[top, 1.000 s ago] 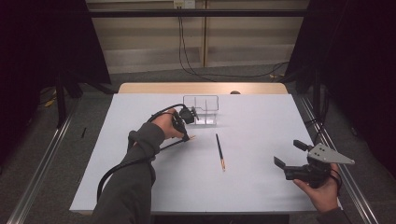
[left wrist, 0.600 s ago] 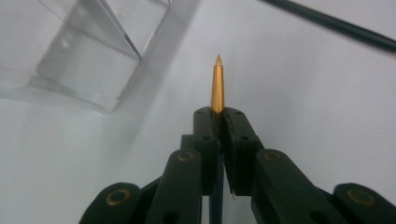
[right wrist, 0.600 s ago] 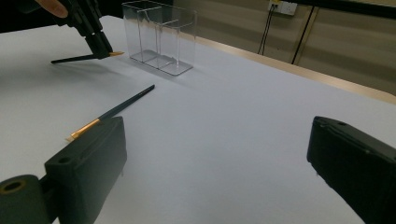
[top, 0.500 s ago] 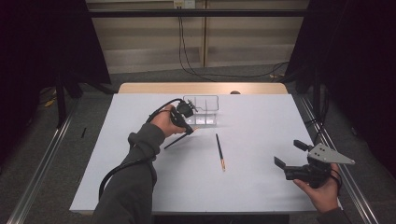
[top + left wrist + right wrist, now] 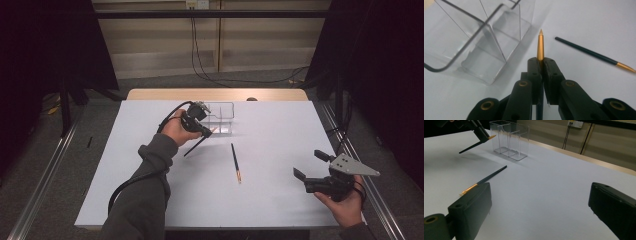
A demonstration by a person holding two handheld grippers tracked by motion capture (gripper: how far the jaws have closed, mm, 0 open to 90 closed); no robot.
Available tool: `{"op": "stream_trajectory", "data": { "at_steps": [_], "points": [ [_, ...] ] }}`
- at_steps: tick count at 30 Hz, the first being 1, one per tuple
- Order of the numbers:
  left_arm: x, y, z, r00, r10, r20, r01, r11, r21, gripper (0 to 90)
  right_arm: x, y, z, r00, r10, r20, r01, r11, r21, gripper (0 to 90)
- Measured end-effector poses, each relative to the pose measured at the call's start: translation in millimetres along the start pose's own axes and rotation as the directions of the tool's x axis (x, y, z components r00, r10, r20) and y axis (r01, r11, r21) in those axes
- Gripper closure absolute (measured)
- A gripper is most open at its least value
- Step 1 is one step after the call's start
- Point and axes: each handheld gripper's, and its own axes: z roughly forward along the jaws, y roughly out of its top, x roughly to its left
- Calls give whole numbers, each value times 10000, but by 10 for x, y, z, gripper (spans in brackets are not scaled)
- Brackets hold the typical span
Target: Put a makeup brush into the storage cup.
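Your left gripper (image 5: 206,131) is clamped on a gold-tipped pen (image 5: 540,45), lifted just beside the clear organiser box (image 5: 220,116). A second pen (image 5: 235,162) lies nearer you than the box. Your right gripper (image 5: 311,171), well right of it, gapes empty.

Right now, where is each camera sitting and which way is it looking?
High view: above the table's near edge, looking forward and down; both forearms, left tool, right tool.
Left gripper view: on the left tool, looking along jaws shut on a held pen.
Right gripper view: on the right tool, jaws apart, facing across the table.
Shared: clear box, loose pen.
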Motion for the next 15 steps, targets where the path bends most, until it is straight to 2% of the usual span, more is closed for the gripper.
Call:
{"op": "stream_trajectory", "data": {
  "at_steps": [1,2,4,7,9,12,13,15],
  "points": [
    [13,10,-19,9997,234,30,-234,9997,6,843,0,-1,1,10000,10,6,-10,10000,-8,43],
    [-4,13,-17,10000,8,21,-7,9996,-271,843,1,-1,1,10000,8,-19,-8,10000,-6,43],
    [-24,26,-24,9999,-116,93,122,9977,-664,844,1,0,3,10000,-26,-48,26,10000,-28,43],
    [-45,51,-44,9998,-103,175,120,9949,-1001,843,1,-2,5,10000,-21,-50,21,10000,-14,43],
    [-54,71,-66,9999,125,111,-112,9939,-1102,843,-1,-3,7,10000,-58,-40,58,10000,-20,43],
    [-76,93,-93,9999,112,-21,-114,9893,-1451,843,0,-1,5,10000,-20,-58,20,10000,-19,43],
    [-92,94,-84,9999,-139,90,153,9824,-1862,843,2,-2,6,10000,-39,-34,39,10000,-28,43],
    [-103,105,-100,9997,-236,-17,227,9768,-2132,843,2,-2,6,10000,-46,-46,46,10000,-35,43]
  ]
}}
